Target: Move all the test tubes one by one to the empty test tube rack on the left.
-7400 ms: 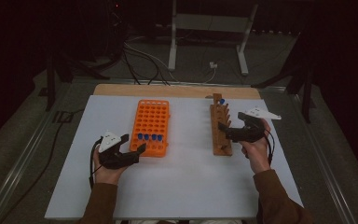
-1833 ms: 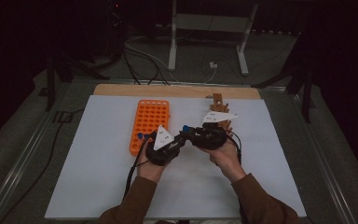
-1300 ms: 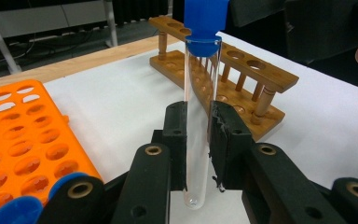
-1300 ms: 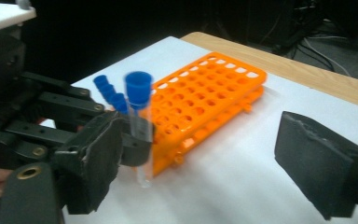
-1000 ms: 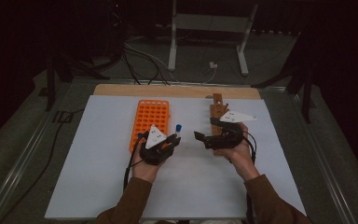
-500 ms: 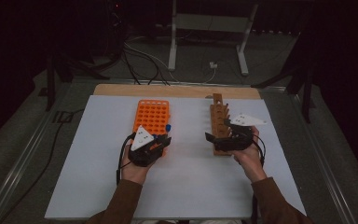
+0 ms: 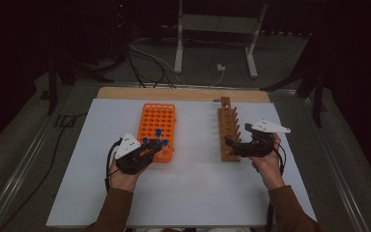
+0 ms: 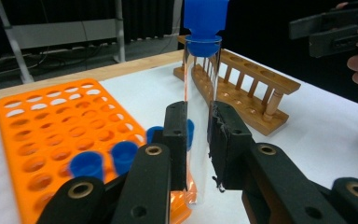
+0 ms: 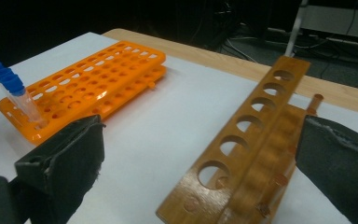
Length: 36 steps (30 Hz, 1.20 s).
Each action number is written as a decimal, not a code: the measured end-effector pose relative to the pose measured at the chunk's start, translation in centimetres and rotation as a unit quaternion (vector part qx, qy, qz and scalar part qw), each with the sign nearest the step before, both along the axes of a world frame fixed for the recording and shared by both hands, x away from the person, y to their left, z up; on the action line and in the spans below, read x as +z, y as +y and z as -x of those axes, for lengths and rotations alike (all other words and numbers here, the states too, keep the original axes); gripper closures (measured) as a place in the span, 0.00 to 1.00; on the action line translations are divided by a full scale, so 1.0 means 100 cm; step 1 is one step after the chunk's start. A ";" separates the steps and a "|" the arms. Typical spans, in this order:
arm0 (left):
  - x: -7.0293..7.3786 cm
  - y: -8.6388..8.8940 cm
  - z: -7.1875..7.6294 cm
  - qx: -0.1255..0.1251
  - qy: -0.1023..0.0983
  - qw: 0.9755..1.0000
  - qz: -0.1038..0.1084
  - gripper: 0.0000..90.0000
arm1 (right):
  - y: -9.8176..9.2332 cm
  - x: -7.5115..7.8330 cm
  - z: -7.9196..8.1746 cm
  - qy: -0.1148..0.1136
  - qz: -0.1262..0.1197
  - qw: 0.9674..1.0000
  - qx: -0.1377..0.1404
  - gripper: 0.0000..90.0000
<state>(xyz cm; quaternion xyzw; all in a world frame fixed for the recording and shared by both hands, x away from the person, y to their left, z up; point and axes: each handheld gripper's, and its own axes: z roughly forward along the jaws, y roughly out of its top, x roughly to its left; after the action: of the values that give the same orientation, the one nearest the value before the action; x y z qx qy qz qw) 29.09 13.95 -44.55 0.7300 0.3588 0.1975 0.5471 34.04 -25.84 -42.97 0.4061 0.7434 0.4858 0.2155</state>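
My left gripper (image 7: 150,148) (image 8: 198,140) is shut on a clear test tube (image 8: 197,107) with a blue cap (image 7: 158,132). It holds the tube almost upright over the near right corner of the orange tube rack (image 7: 156,118) (image 8: 42,121). In the right gripper view the tube (image 9: 23,102) leans with its lower end at a corner hole. A few blue-capped tubes (image 8: 86,163) stand in the rack's near row. My right gripper (image 7: 233,144) (image 9: 200,172) is open and holds nothing. Its jaws straddle the near end of the wooden tube rack (image 7: 227,128) (image 9: 261,116).
Both racks sit on a white board (image 7: 193,188) on the table, with a wooden strip (image 7: 183,94) along its far edge. Beyond the table, cables and a metal stand (image 7: 212,29) are on the dark floor. The right gripper (image 8: 335,28) hangs past the wooden rack (image 8: 247,93).
The two grippers met at mid-table, then drew apart. The left one carried the blue-capped tube to the orange rack's near corner. The right one returned open to the wooden rack.
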 end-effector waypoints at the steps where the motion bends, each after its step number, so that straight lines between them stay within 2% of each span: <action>1: 0.000 0.003 0.000 0.002 -0.001 1.000 0.000 0.87 | -0.002 0.000 0.001 -0.001 -0.001 1.000 -0.002 0.02; 5: 0.001 0.012 0.001 0.008 -0.003 1.000 0.005 0.87 | -0.007 0.000 0.003 -0.003 -0.016 1.000 -0.010 0.02; 13: 0.004 0.029 0.003 0.016 -0.007 1.000 0.015 0.87 | -0.012 0.003 0.007 -0.014 -0.020 1.000 -0.014 0.00; 21: 0.004 0.046 0.003 0.043 -0.009 0.999 0.022 0.87 | -0.024 0.001 0.011 -0.009 -0.027 0.999 -0.027 0.00; 28: -0.006 0.054 -0.005 0.084 -0.003 0.996 0.023 0.87 | -0.030 -0.004 0.015 -0.002 -0.023 0.999 -0.029 0.00; 36: -0.020 0.052 -0.015 0.096 0.005 0.995 0.017 0.87 | -0.030 -0.006 0.016 0.000 -0.026 0.999 -0.030 0.00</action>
<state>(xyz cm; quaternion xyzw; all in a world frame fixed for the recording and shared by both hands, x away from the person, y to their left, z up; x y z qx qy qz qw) 30.55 19.20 -46.52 0.6839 0.4329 0.2393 0.5363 32.42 -28.87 -43.53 0.4335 0.7180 0.4983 0.2198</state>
